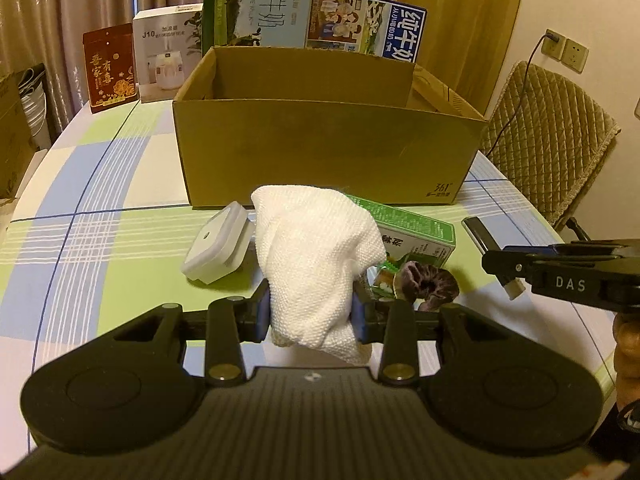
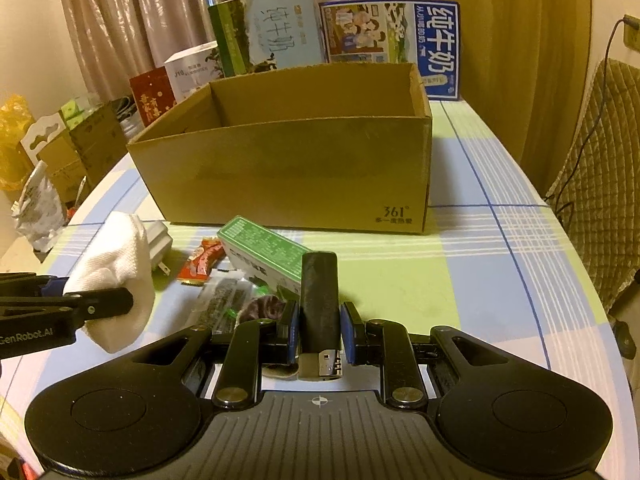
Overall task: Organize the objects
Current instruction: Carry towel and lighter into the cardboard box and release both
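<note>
In the left wrist view, your left gripper is clamped on the white cloth, in front of the cardboard box. In the right wrist view, your right gripper pinches the black lighter, also before the box.

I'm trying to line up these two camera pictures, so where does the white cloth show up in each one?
Left wrist view: the white cloth is at centre, clamped in the left hand-held gripper, in front of the cardboard box.
Right wrist view: the cloth is at the left edge, left of the green carton.
Shared landmark: the cardboard box with "361" printed at its lower right corner.
</note>
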A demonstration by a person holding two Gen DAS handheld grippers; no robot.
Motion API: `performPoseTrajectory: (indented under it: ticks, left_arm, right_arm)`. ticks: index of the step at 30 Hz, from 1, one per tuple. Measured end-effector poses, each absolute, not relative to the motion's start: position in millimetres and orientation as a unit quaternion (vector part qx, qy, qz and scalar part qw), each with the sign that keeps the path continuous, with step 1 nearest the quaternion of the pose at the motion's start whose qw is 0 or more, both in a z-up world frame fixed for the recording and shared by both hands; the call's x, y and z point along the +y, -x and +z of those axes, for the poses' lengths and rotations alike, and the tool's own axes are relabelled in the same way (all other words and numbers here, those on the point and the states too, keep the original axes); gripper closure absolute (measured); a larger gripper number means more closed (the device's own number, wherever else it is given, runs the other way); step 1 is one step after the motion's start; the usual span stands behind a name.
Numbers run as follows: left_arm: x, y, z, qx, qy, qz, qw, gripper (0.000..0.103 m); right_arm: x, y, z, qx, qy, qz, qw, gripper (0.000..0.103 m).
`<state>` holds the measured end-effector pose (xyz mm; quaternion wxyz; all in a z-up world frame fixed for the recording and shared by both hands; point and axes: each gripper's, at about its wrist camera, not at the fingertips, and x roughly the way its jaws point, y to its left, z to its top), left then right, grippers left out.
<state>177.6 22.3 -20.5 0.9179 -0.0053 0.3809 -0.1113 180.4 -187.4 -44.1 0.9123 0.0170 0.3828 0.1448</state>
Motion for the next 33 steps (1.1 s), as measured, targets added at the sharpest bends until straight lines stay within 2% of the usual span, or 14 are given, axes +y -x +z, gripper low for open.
performPoseTrajectory:
  ticks: [16, 33]
  left_arm:
    - [16.2, -179.0, -10.3, 0.364, -0.008, -0.115, 0.924, 0.07]
    - [5.5, -228.7, 46.3, 0.289, -0.019, -0.102, 0.952, 0.07]
  right_arm:
    - [-185.9, -178.9, -32.1, 0.365, -0.013, 0.145, 0.919, 0.084]
    - [-169.0, -211.8, 27.7, 0.286, -0.007, 0.147, 0.947, 0.084]
